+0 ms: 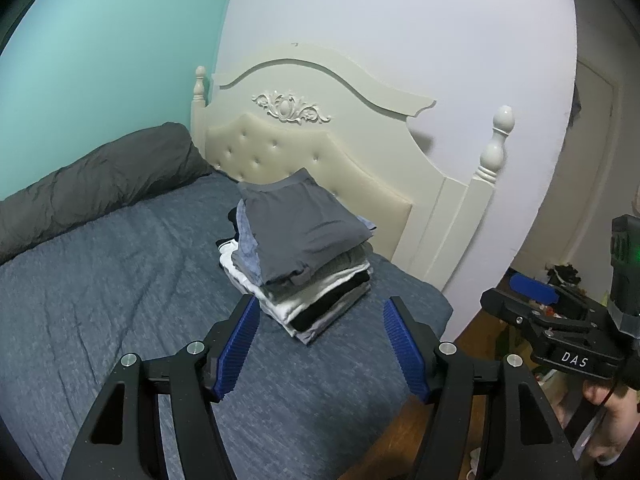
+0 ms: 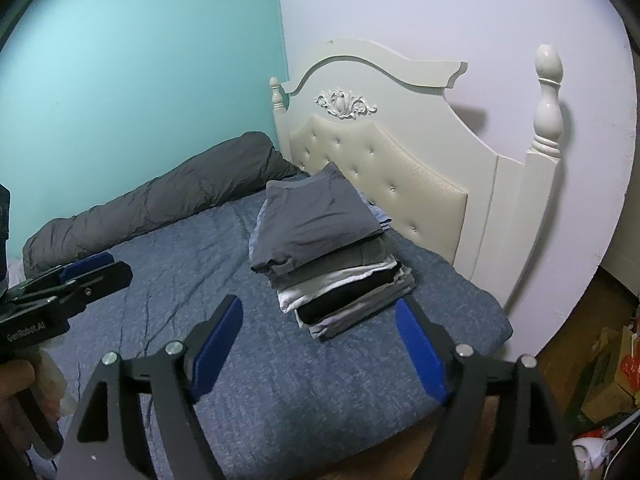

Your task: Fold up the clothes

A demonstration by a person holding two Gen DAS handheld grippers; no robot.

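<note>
Both claws, left claw (image 1: 318, 330) and right claw (image 2: 320, 334), held apart, empty. Folded clothes stack (image 1: 304, 256) seen on bed (image 1: 100, 280) near headboard (image 1: 320, 152). Soft, light, slumps easily; best gripped under bottom layers.

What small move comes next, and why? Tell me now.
Probably pull both claws back from the stack of folded clothes and look for another garment. The left claw and right claw are open and empty, the grey folded top piece lies flat, and no loose garment shows on the blue bedspread.
</note>
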